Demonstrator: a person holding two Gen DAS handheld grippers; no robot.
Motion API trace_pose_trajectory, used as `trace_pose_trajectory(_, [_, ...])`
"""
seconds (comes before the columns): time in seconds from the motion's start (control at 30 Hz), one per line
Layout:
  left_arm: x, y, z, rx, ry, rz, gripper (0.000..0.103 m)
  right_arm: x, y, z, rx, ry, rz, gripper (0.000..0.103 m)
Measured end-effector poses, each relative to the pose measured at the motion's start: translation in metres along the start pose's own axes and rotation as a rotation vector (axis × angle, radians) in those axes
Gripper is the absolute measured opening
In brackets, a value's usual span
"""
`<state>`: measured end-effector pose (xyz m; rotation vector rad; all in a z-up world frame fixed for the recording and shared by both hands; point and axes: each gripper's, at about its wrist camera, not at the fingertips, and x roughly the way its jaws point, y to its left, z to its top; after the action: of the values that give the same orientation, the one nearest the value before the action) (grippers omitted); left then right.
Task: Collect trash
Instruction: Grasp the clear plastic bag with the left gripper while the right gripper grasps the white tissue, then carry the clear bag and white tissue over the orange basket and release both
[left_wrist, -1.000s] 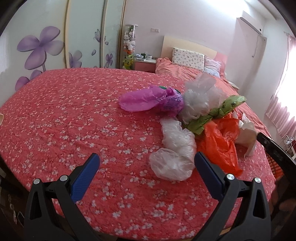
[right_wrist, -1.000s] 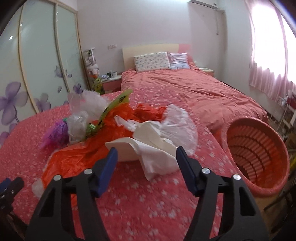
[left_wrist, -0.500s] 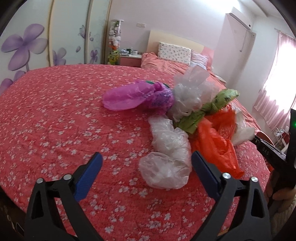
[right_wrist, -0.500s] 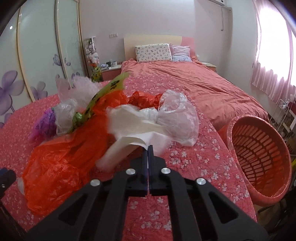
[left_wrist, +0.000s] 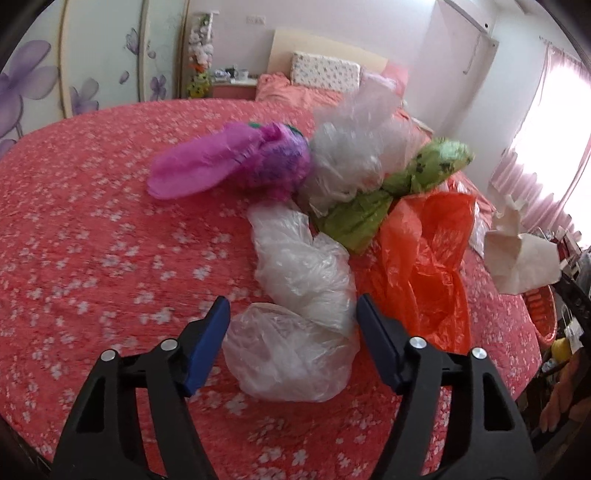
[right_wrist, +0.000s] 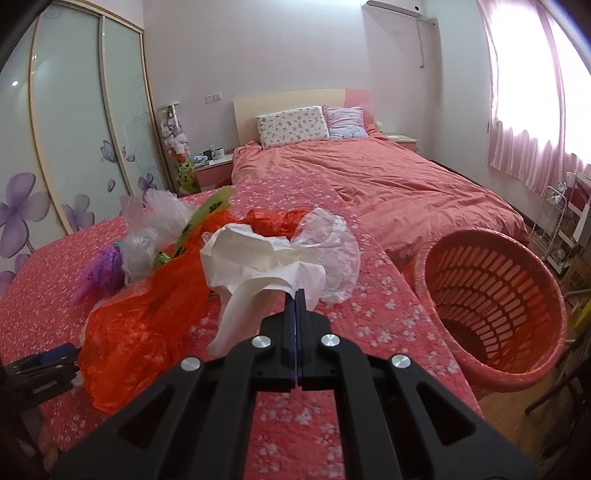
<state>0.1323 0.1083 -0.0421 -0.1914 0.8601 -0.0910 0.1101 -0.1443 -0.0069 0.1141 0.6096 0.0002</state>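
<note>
A heap of plastic bags lies on the red flowered cover. My left gripper is open, its blue fingers on either side of a clear crumpled bag. Behind it lie an orange bag, a green wrapper, a purple bag and another clear bag. My right gripper is shut on a white paper bag and holds it lifted above the cover; it also shows in the left wrist view. A red slatted basket stands to the right.
A bed with red bedding and pillows lies beyond. Wardrobe doors with purple flowers stand on the left. A nightstand and a wire rack are near the walls.
My right gripper shut on the white paper bag and lifted it off the heap. My left gripper moved forward and narrowed around the clear bag.
</note>
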Motion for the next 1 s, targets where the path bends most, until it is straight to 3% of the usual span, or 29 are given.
trace_pose_trajectory(0.03, [0.004, -0.001, 0.0, 0.002, 0.011, -0.003, 0.066, -0.001, -0.001, 0.0, 0.001, -0.001, -0.003, 0.002])
trace_pose_trajectory(0.17, [0.007, -0.003, -0.002, 0.008, 0.013, -0.01, 0.037, -0.006, -0.003, -0.003, 0.007, -0.002, -0.003, 0.002])
trace_pose_trajectory(0.27, [-0.006, -0.003, -0.002, 0.005, -0.019, -0.02, 0.033, -0.011, -0.004, -0.004, 0.008, -0.01, 0.001, 0.002])
trace_pose_trajectory(0.43, [-0.035, -0.006, -0.001, 0.036, -0.095, 0.002, 0.032, -0.022, -0.006, -0.002, 0.015, -0.031, 0.014, 0.002])
trace_pose_trajectory(0.67, [-0.061, -0.014, 0.017, 0.038, -0.149, -0.021, 0.032, -0.04, -0.015, 0.0, 0.038, -0.063, 0.012, 0.002])
trace_pose_trajectory(1.0, [-0.073, -0.071, 0.03, 0.122, -0.194, -0.103, 0.032, -0.059, -0.046, 0.002, 0.103, -0.104, -0.034, 0.002])
